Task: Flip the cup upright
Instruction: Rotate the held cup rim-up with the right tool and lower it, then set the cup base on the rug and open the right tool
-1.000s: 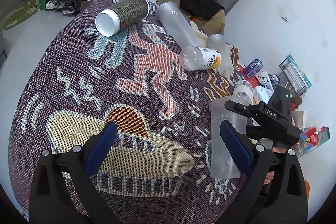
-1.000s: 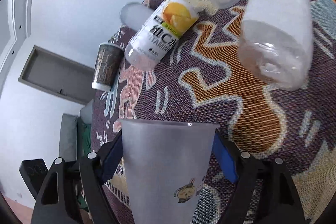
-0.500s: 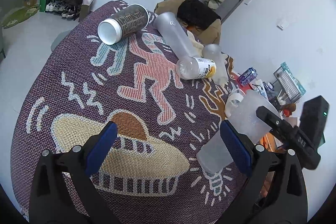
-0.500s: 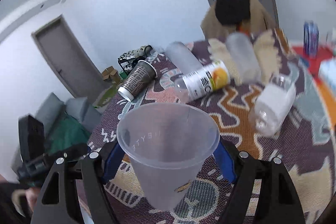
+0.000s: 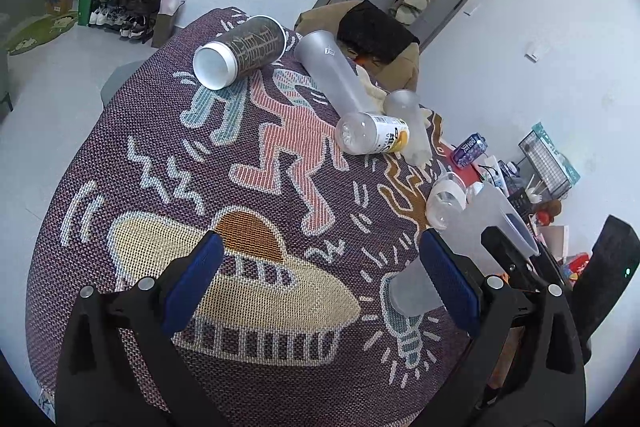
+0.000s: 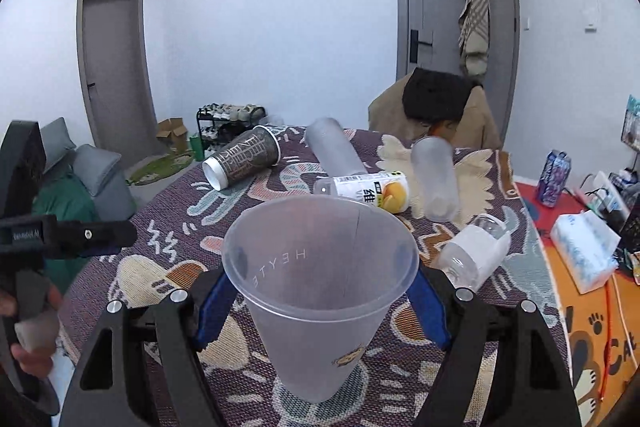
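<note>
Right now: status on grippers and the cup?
Right gripper shut on frosted cup, mouth up, base near rug. Left gripper open, empty. Fallen bottles beyond, clear of cup.

In the left wrist view the frosted cup (image 5: 476, 227) is partly covered by the left gripper's blue finger pad (image 5: 450, 283) and by the right gripper (image 5: 510, 259), so its rim shows only in part. In the right wrist view the cup's (image 6: 320, 291) base (whether it touches the patterned cloth (image 6: 168, 227) cannot be told) sits low between the fingers. The tissue pack's (image 6: 586, 251) print is too small to read. The hand (image 6: 28, 331) holding the left gripper is cut off at the frame edge.
</note>
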